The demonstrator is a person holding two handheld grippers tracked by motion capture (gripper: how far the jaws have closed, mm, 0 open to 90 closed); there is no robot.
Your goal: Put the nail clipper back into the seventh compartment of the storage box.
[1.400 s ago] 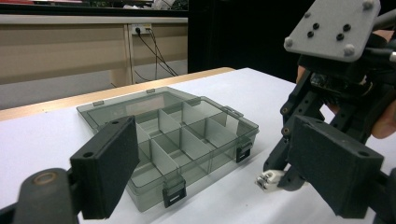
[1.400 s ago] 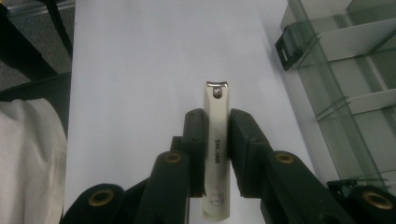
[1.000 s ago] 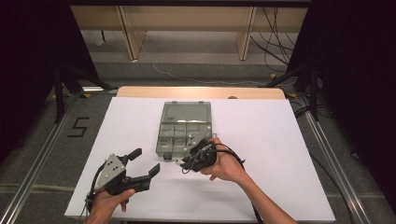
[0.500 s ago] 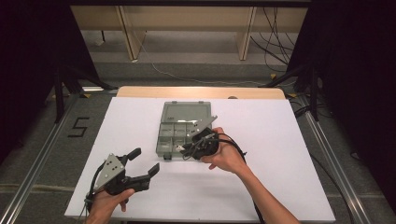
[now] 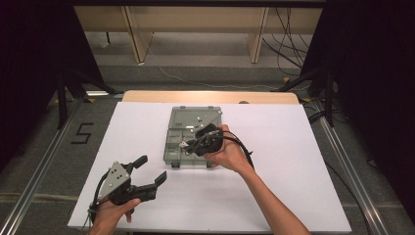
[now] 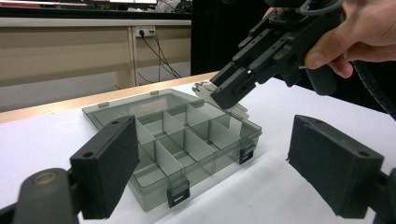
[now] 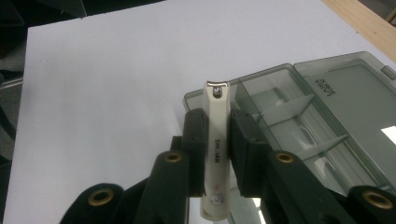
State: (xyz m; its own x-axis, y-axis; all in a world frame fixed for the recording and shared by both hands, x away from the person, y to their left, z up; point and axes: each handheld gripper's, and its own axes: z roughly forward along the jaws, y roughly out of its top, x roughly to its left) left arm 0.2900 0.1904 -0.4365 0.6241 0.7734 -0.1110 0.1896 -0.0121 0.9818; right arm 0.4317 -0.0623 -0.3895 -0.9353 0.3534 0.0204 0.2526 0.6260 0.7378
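A white nail clipper (image 7: 215, 144) is clamped between the two black pads of my right gripper (image 7: 216, 123), which is shut on it. In the high view that right gripper (image 5: 192, 144) hovers over the open grey compartment box (image 5: 177, 159) at mid-table, and the clipper's tip (image 5: 184, 144) pokes out to the left. The box (image 6: 154, 123) has several divided cells and its lid lies flat behind it. My left gripper (image 5: 151, 171) rests near the table's front left, open, with nothing between its jaws; its wide-spread pads (image 6: 109, 168) frame the box.
The white table top (image 5: 293, 161) has bare room to the right and left of the box. A wooden strip (image 5: 210, 96) runs along its far edge. Metal rails (image 5: 39, 166) flank the table, with cables on the floor behind.
My right gripper has carried the clipper up and away from me, from the box's near edge to over its compartments. The left gripper has stayed put.
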